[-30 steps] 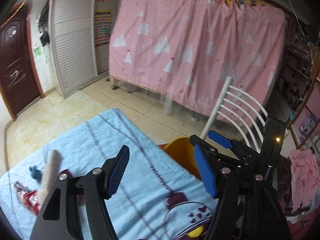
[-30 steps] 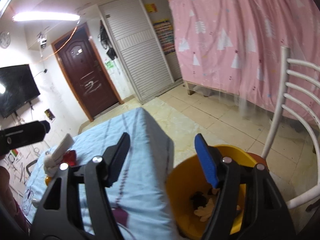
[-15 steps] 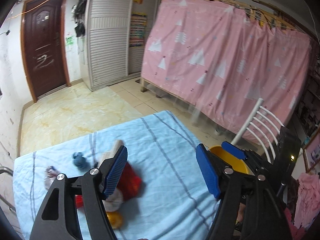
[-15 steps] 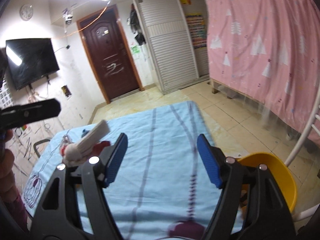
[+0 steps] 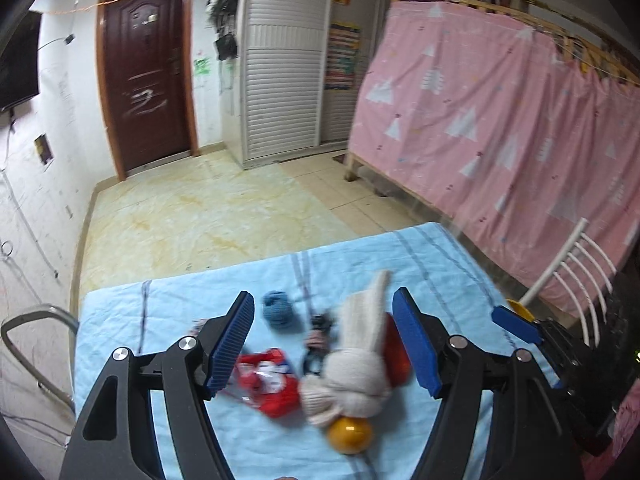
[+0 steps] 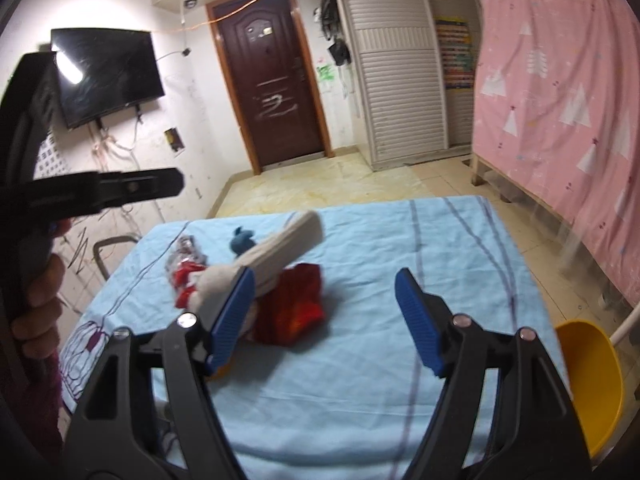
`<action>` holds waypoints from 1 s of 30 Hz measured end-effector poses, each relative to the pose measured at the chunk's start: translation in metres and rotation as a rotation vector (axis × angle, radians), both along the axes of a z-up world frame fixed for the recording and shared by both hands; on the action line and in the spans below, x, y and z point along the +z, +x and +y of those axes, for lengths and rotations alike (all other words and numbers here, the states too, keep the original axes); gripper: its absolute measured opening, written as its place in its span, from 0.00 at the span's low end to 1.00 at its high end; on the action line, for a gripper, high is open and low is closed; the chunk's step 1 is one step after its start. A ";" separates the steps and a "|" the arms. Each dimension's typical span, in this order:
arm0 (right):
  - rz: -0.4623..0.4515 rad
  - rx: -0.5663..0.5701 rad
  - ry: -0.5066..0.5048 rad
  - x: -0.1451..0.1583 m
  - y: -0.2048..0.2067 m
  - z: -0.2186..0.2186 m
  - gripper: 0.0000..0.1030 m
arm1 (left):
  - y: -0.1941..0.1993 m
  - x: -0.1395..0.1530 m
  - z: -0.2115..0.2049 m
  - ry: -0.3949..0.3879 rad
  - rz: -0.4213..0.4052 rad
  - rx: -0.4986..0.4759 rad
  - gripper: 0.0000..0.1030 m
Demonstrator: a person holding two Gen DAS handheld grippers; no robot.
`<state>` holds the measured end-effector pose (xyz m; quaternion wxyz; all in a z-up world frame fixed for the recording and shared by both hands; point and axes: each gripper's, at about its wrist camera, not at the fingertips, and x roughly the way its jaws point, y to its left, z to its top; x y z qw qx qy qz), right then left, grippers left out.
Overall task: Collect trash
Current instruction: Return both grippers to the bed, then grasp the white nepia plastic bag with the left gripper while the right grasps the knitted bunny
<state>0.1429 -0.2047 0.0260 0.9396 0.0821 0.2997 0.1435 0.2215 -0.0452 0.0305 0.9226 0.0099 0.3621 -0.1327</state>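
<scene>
Left gripper (image 5: 324,340) was pitched down over the blue-clothed table (image 5: 420,264), jaws apart, nothing between the pads; trash pile sat below the gap. Right gripper (image 6: 324,320) was also angled down at the table, jaws released and empty, its left pad overlapping the pile in view. Hand (image 6: 38,300) gripping the left tool showed at the right camera's left edge.

Cream sock (image 5: 360,356) lay mid-table, long axis running from its bunched end near the camera to its narrow end pointing toward the far edge, on a red wrapper (image 5: 268,380) and orange ball (image 5: 350,434). Blue wad (image 5: 280,308) lay just beyond. Yellow bin (image 6: 592,380) stood beside the table's right edge
</scene>
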 end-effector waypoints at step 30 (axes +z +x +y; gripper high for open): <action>0.083 0.190 -0.139 -0.019 0.018 0.094 0.64 | 0.072 -0.092 0.087 0.033 0.242 0.204 0.61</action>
